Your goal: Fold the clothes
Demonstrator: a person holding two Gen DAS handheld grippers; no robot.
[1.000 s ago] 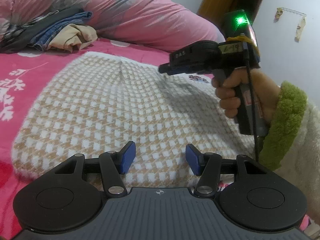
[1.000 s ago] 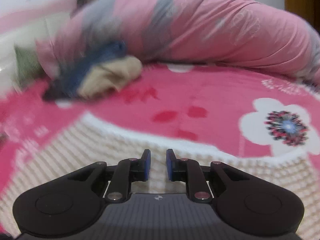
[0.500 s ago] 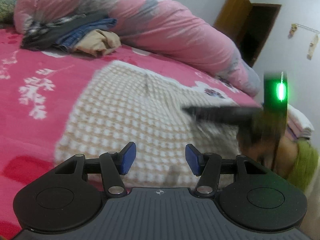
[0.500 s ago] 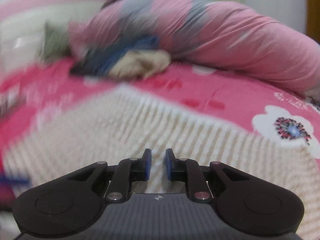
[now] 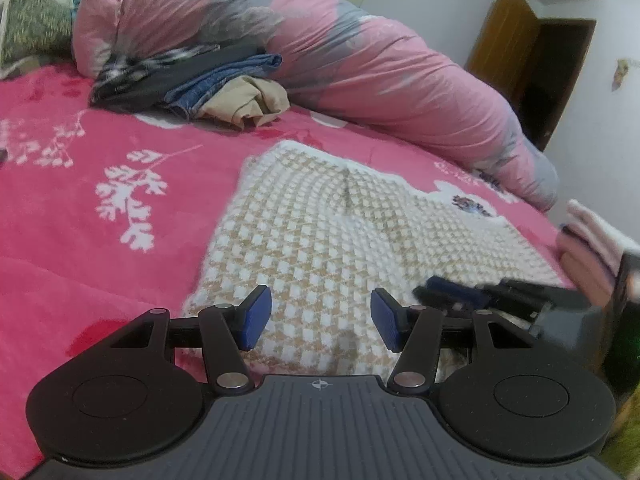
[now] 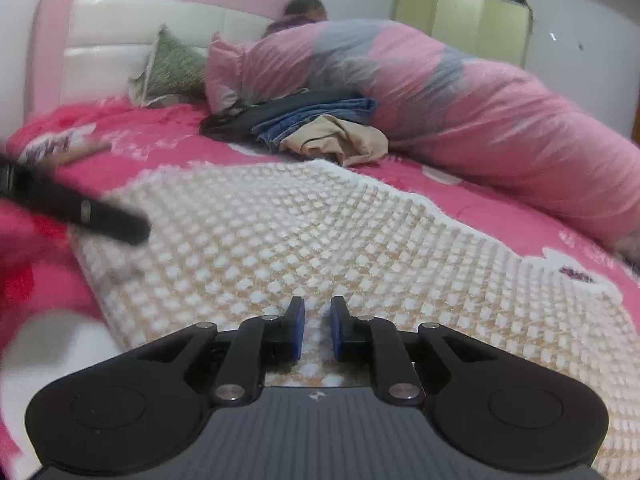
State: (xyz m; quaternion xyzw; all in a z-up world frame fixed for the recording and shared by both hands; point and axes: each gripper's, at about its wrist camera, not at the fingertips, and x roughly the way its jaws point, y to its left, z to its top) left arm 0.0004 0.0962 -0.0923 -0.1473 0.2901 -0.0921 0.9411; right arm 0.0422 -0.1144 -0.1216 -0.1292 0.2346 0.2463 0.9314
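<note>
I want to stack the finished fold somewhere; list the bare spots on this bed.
Bare pink bedspread lies to one side of the checked knit garment, bounded behind by the clothes pile. A narrower bare strip runs between the garment and the rolled duvet. The far corner by the folded stack is crowded.

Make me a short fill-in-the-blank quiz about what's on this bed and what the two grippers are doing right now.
1. The checked knit garment lies spread on a ___ bedspread.
2. The left gripper has its jaws ___.
3. The right gripper grips ___.
4. In the pile by the rolled duvet, the jeans lie next to a ___ garment.

Missing words: pink; open; nothing; beige
</note>
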